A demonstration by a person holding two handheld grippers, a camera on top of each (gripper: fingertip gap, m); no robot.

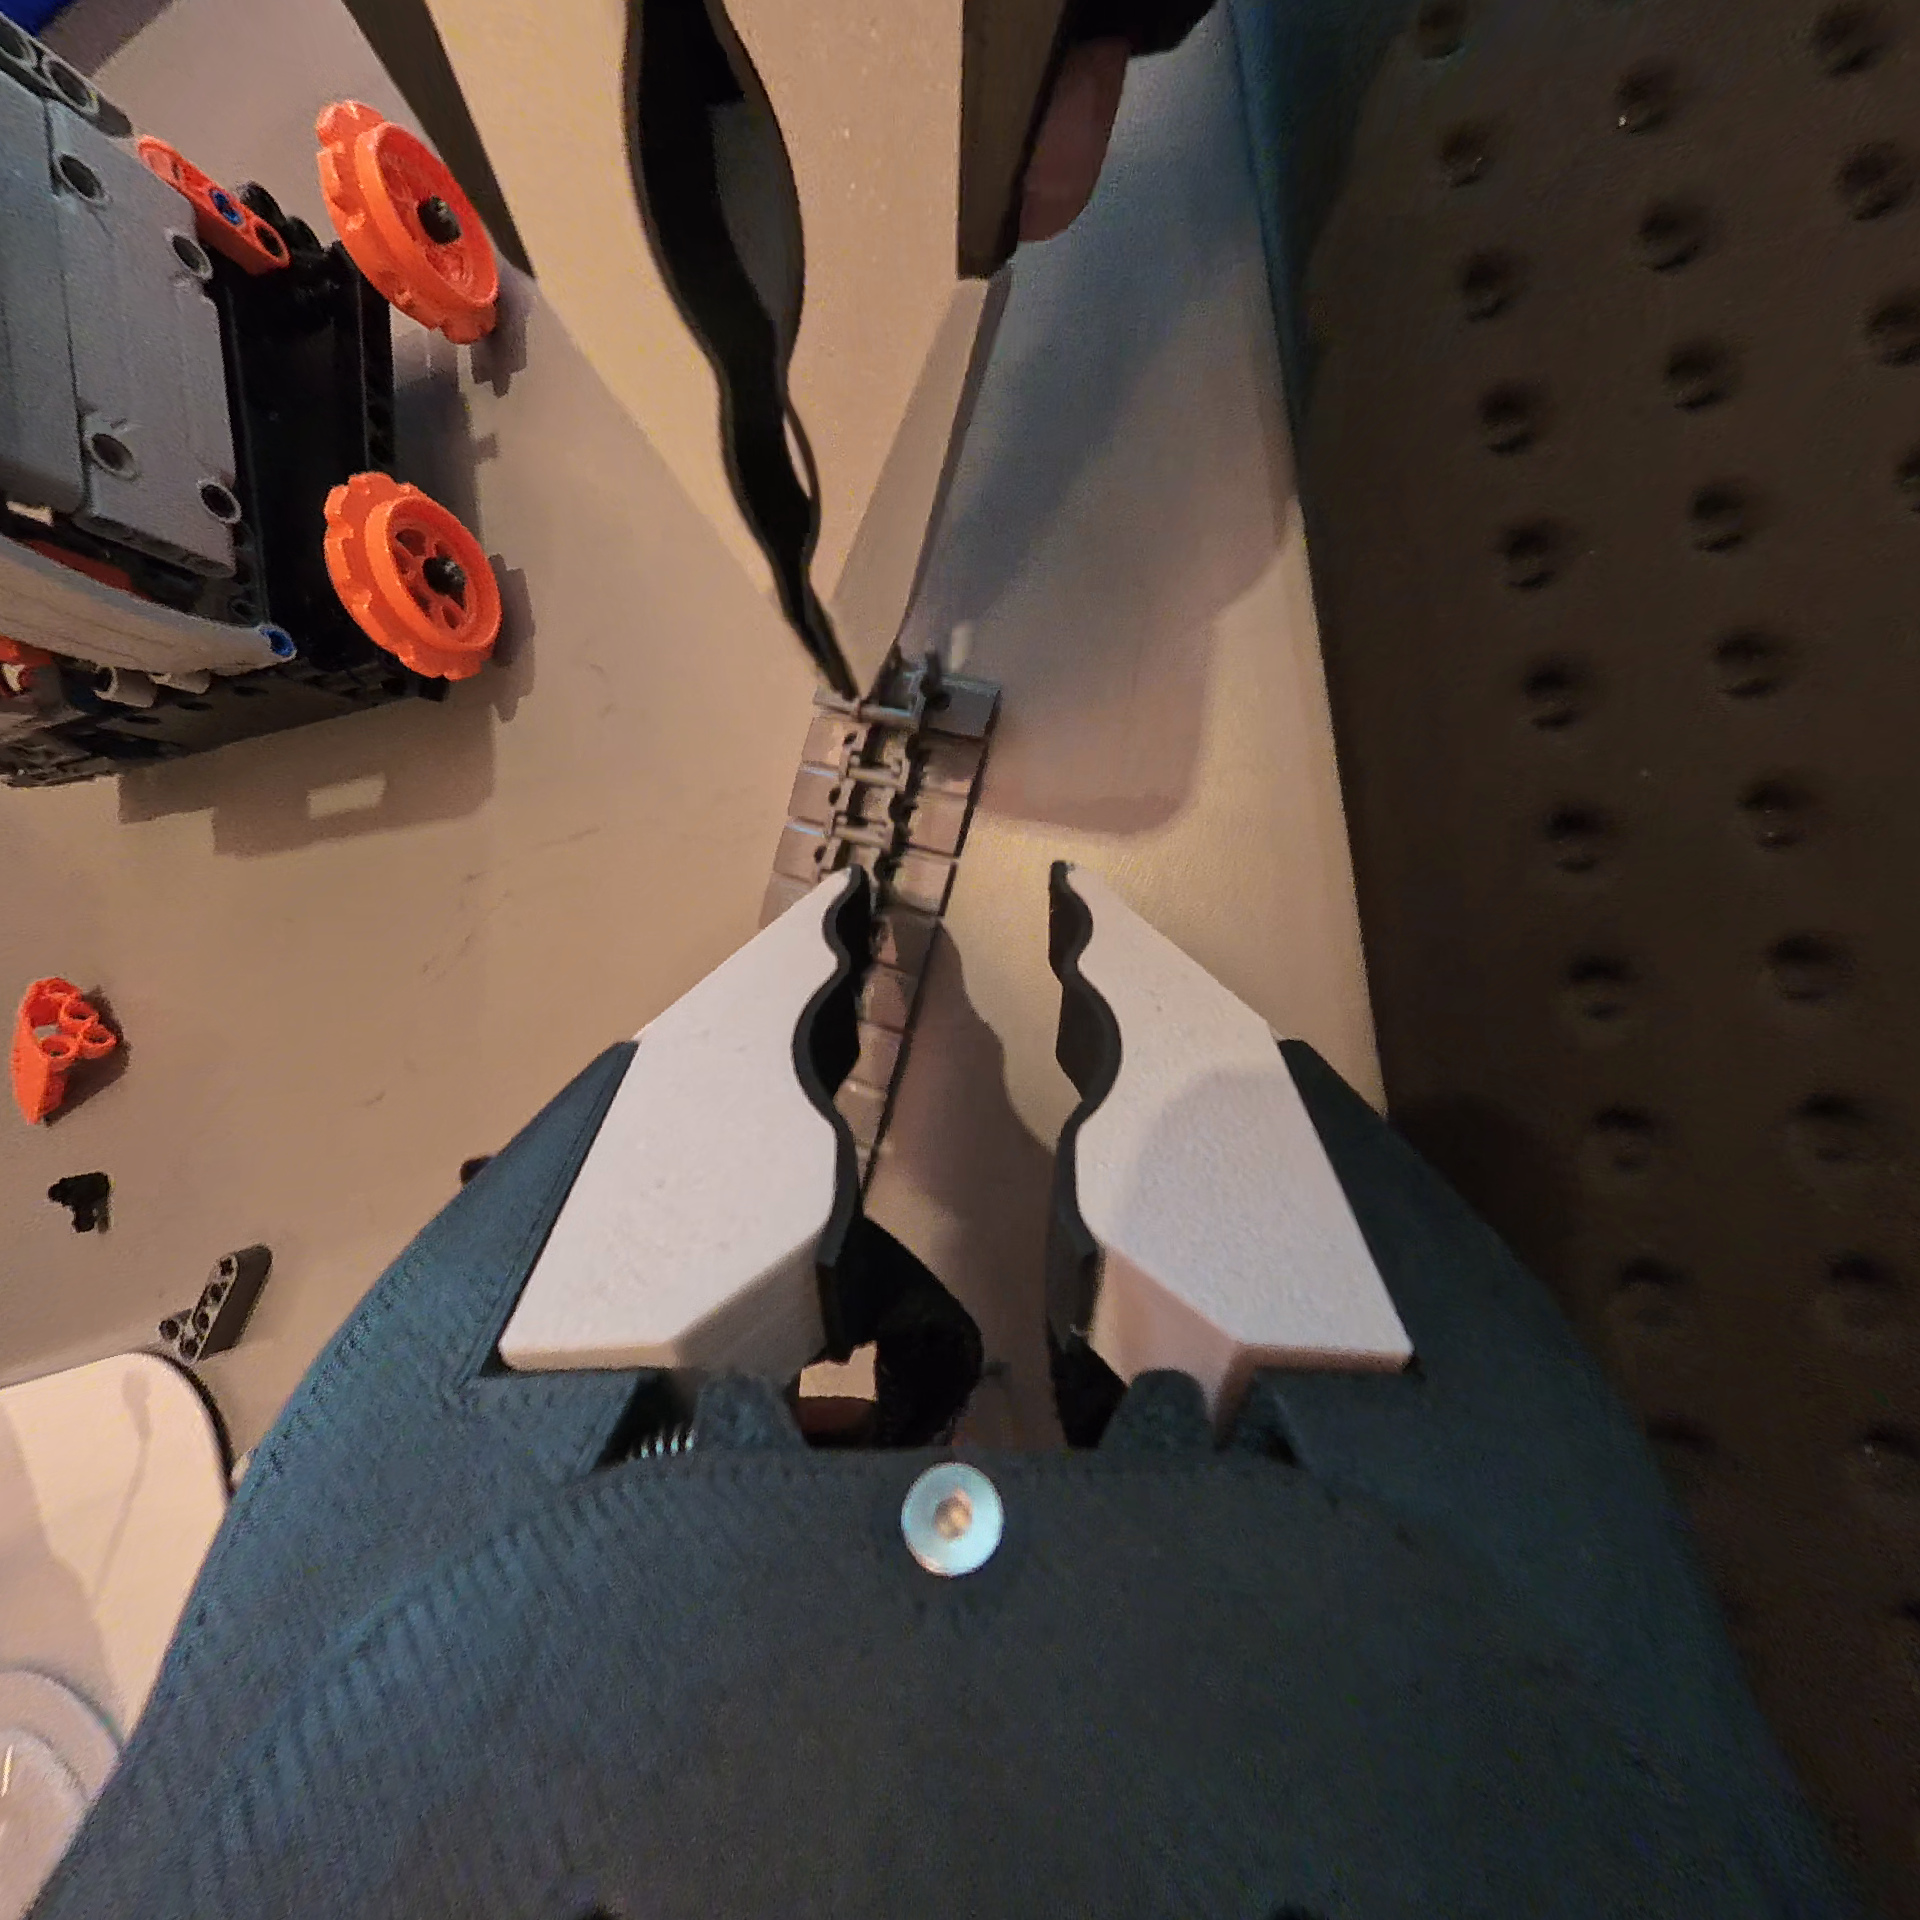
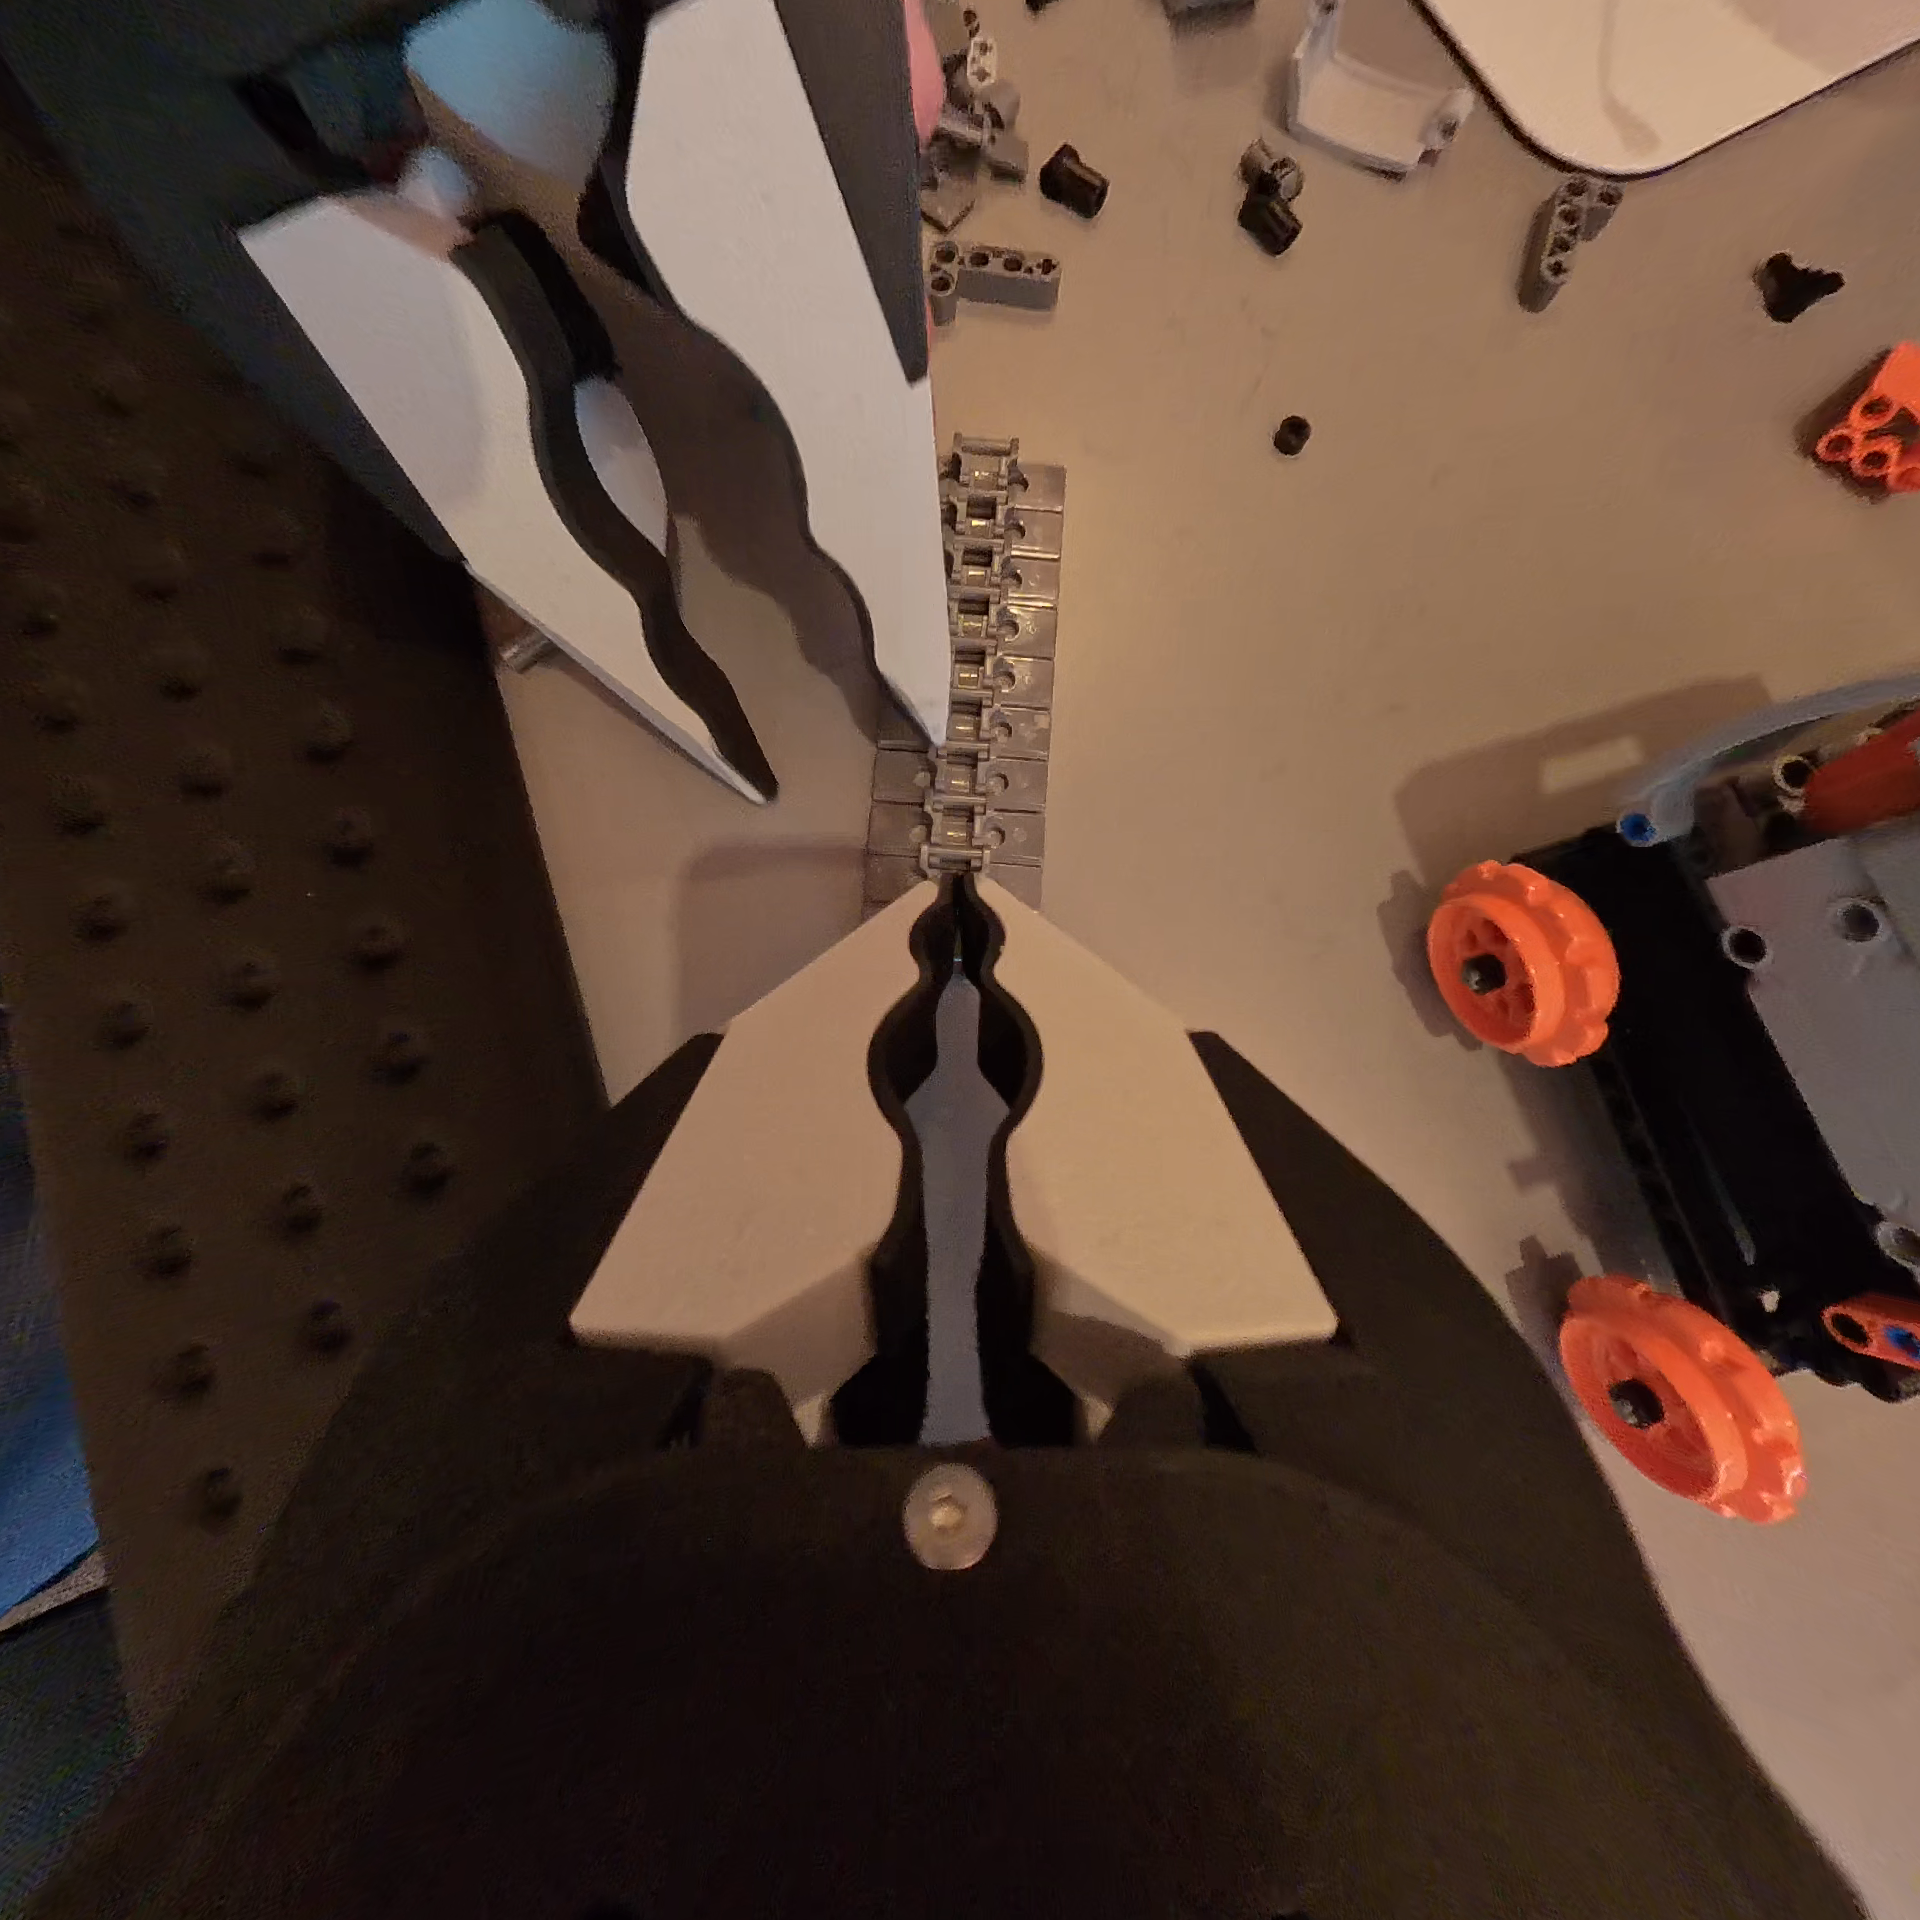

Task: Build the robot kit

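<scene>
Grey track links form a straight strip (image 2: 987,665) lying flat on the pale worktop (image 2: 1247,623), its long axis running directly away from the right tool (image 2: 958,902) and toward the left tool (image 2: 847,774), so each end points at one of them. The right tool has its fingers drawn together on the near end link, pinching the strip's raised centre rib between the tips. From the left wrist view the same strip (image 1: 883,790) runs forward from under the left tool (image 1: 954,878), whose fingers stand apart: the inner edge of one finger (image 1: 727,1091) overlaps the strip's side, the other (image 1: 1174,1122) sits clear of it over bare worktop (image 1: 623,520). Whether the left tool actually touches the strip cannot be told.

Only the right wrist view shows the strip nearly whole, with its row of square plates to one side of the rib, and the scatter of small grey and black parts (image 2: 997,275) beyond its far end, near a white tray corner (image 2: 1662,94). Only the left wrist view shows the right tool (image 1: 842,681) from ahead, its dark tips meeting at the strip's far end. Both views show a brick-built vehicle (image 2: 1766,1039) with orange wheels (image 2: 1522,977) well to one side, a loose orange piece (image 1: 62,1044), and a dark studded mat (image 1: 1662,727) along the worktop's edge.
</scene>
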